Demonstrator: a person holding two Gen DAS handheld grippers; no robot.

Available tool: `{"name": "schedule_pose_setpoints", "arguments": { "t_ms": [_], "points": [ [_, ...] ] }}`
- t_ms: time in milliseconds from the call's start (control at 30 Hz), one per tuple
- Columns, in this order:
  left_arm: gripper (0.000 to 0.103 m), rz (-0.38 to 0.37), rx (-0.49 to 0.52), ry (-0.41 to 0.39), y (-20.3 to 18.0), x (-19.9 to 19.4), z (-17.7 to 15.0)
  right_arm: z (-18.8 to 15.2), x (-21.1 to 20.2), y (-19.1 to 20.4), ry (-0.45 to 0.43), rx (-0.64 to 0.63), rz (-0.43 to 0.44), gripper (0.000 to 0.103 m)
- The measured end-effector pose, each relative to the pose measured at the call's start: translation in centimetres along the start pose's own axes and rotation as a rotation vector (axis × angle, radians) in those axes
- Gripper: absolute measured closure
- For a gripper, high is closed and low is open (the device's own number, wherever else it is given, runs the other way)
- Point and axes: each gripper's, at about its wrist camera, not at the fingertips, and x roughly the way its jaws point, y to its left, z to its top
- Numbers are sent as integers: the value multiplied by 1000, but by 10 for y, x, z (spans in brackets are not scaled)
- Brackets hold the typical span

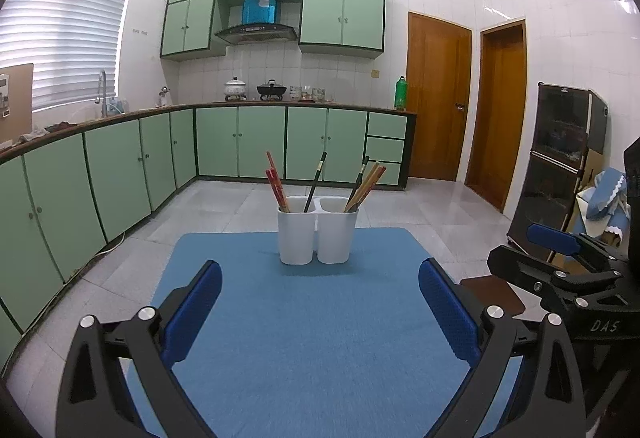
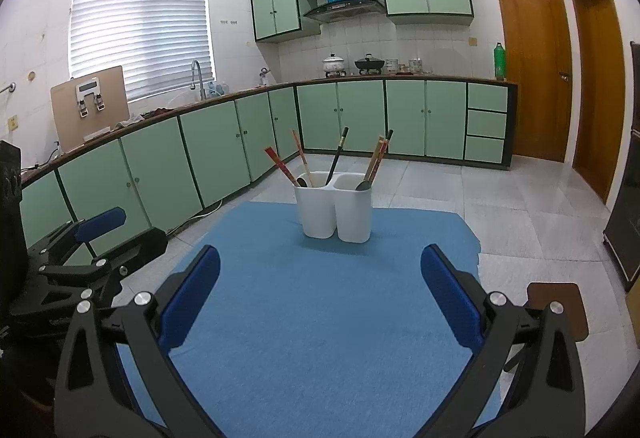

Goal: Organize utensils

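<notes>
A white two-compartment utensil holder stands upright at the far end of a blue mat. Red chopsticks and a black one lean in its left compartment. Wooden and dark chopsticks lean in the right one, with a dark spoon. My left gripper is open and empty, short of the holder. My right gripper is open and empty too, beside the left one; it also shows in the left wrist view.
The mat's table ends just past the holder, with tiled floor beyond. Green kitchen cabinets run along the left and back. A brown stool stands at the right. A dark cabinet and two wooden doors are at the right.
</notes>
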Motion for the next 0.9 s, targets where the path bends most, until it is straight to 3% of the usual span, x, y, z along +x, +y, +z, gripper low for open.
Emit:
{"name": "schedule_pose_setpoints", "arguments": {
  "t_ms": [900],
  "points": [
    [6, 9, -9, -15, 5, -9, -3, 0, 0, 8, 0, -13, 0, 6]
  ]
}}
